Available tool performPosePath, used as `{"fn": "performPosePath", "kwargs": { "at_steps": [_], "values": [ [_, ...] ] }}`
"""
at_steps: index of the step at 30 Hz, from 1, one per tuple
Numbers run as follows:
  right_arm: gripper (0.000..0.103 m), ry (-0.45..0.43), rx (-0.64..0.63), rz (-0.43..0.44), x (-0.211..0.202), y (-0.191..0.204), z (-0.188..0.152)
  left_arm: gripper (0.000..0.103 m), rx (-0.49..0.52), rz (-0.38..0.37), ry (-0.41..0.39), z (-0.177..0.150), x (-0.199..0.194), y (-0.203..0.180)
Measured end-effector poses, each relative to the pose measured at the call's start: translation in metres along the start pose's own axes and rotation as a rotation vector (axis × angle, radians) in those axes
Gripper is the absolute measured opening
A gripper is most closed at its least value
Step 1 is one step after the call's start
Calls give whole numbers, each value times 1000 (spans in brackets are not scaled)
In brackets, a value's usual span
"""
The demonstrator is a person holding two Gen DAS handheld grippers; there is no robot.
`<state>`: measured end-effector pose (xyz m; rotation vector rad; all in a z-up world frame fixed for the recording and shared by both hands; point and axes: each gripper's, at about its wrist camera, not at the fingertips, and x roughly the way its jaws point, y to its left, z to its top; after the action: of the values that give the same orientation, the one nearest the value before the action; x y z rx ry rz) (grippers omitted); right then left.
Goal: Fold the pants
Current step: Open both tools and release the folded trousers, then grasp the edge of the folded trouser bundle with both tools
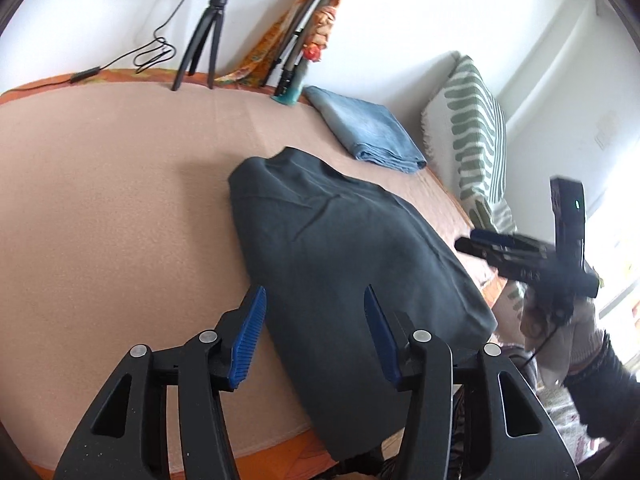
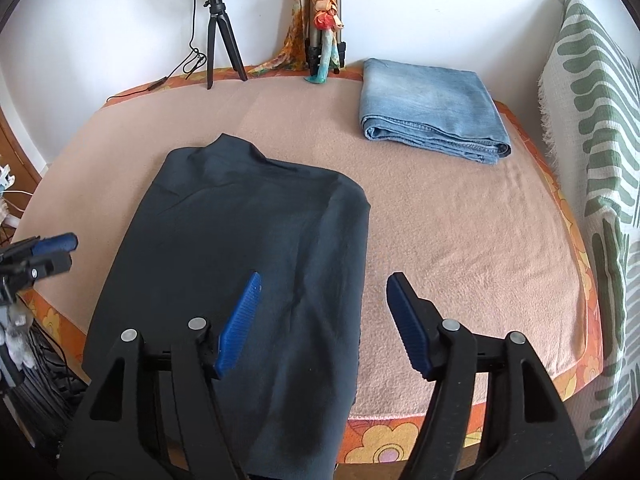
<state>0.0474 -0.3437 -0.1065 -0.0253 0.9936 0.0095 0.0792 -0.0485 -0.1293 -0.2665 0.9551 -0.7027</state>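
Observation:
Dark grey pants [image 1: 352, 256] lie on the pink blanket-covered table [image 1: 120, 200], folded lengthwise, with one end hanging over the near edge; they also show in the right wrist view [image 2: 248, 248]. My left gripper [image 1: 314, 300] is open and empty, hovering over the pants' near left part. My right gripper [image 2: 322, 286] is open and empty above the pants' right edge near the table front. The right gripper also shows in the left wrist view [image 1: 476, 242], blurred. The left gripper shows at the left edge of the right wrist view [image 2: 60, 250].
Folded blue jeans [image 2: 432, 108] lie at the back right of the table [image 2: 460, 220]. A ring light on a black tripod [image 2: 218, 36] and a second tripod draped with an orange scarf [image 2: 324, 20] stand at the back. A green-striped cushion [image 2: 596, 140] stands at the right.

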Motion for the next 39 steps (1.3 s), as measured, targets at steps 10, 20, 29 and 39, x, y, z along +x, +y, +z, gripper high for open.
{"fn": "performPosePath", "kwargs": {
  "at_steps": [10, 20, 29, 39],
  "values": [
    [74, 1, 13, -33, -10, -1, -17, 56, -127, 43, 52, 26, 32, 45],
    [86, 66, 20, 71, 12, -13, -24, 65, -138, 12, 107, 42, 59, 44],
    [86, 160, 271, 262, 51, -66, -36, 68, -257, -10, 133, 58, 82, 70],
    [87, 178, 387, 448, 70, -82, -45, 68, -236, -29, 145, 74, 106, 62]
  ]
}}
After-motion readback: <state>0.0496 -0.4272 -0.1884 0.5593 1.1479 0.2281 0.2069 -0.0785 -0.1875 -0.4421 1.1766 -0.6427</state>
